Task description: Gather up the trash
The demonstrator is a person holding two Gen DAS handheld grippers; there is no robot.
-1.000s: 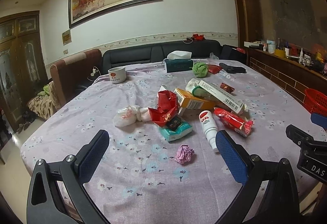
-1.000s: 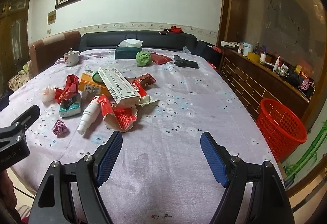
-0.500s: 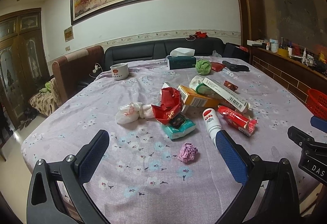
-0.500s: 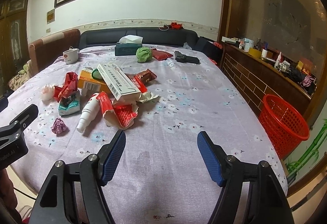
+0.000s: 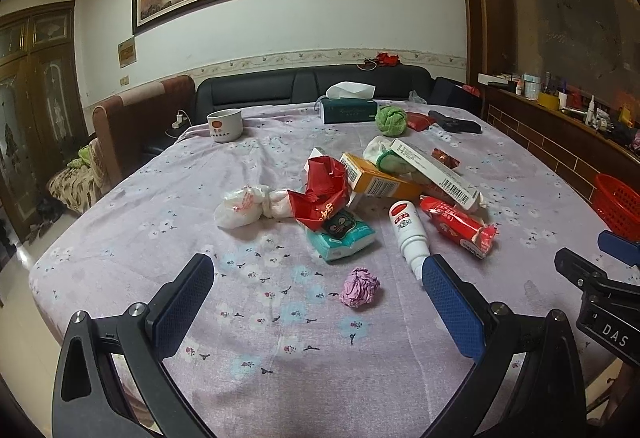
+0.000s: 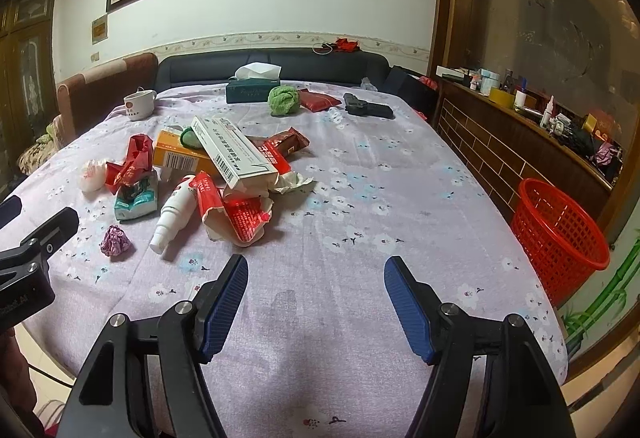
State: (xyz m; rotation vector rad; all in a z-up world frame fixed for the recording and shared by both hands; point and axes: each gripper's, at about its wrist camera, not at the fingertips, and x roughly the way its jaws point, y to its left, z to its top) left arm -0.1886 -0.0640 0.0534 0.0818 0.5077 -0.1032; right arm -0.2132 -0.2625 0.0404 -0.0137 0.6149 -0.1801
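Left wrist view shows the left tool (image 5: 316, 284) spread wide and empty over the table (image 5: 168, 198), facing a crumpled purple wad (image 5: 359, 286) — collection looks not yet begun. The right tool (image 6: 316, 286) gapes empty too. Next: close on the wad, then carry it to the red basket (image 6: 560, 234) beside the table.

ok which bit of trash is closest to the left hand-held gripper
The crumpled pink paper ball, lying alone just ahead of the left hand-held gripper. The white bottle and wrappers sit farther back.
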